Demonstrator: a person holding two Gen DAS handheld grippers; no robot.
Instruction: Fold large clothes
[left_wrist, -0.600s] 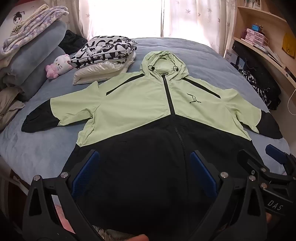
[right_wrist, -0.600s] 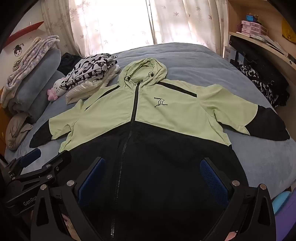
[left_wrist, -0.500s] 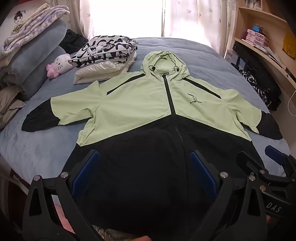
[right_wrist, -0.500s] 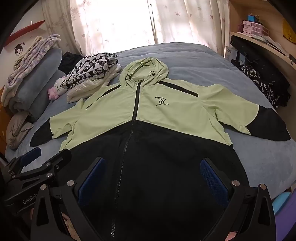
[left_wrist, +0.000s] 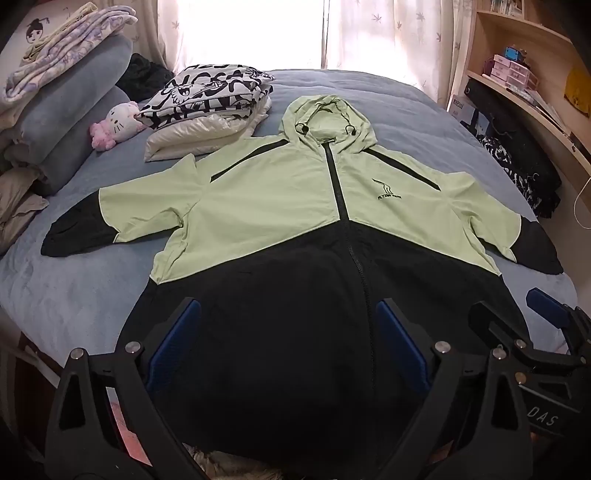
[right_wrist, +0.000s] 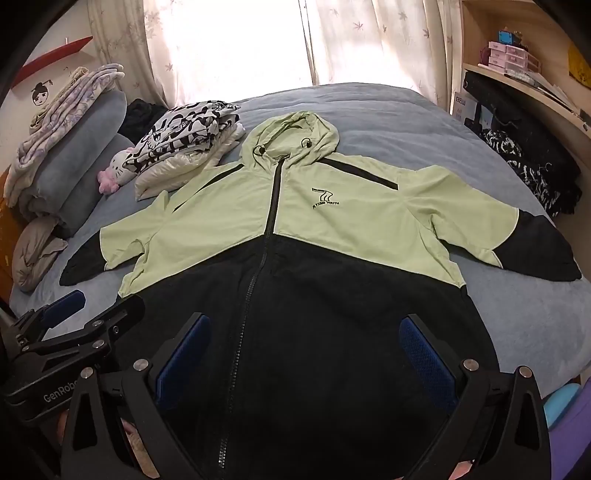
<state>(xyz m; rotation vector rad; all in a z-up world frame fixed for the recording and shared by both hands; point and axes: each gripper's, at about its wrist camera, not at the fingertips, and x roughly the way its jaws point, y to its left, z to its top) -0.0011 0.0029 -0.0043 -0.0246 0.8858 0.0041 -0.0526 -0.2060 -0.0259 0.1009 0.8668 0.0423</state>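
Blown-out window (left_wrist: 243, 33) backlight, fisheye-warped edges.

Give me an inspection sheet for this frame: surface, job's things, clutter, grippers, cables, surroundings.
Surface: bed with a blue cover, lightly rumpled.
Job's things: green-and-black hooded jacket lies front up, zipped, sleeves spread to both sides, hood toward the window; not yet folded.
Clutter: folded black-and-white printed clothes on a white padded piece, beside the hood; pink-and-white plush toy; rolled blue bedding at the bed's left edge.
Grippers: left gripper and right gripper both open, above the jacket's black hem, holding nothing.
Cables: a thin white cable at the right edge.
Surroundings: curtained bright window; wooden shelves with small boxes on the right.
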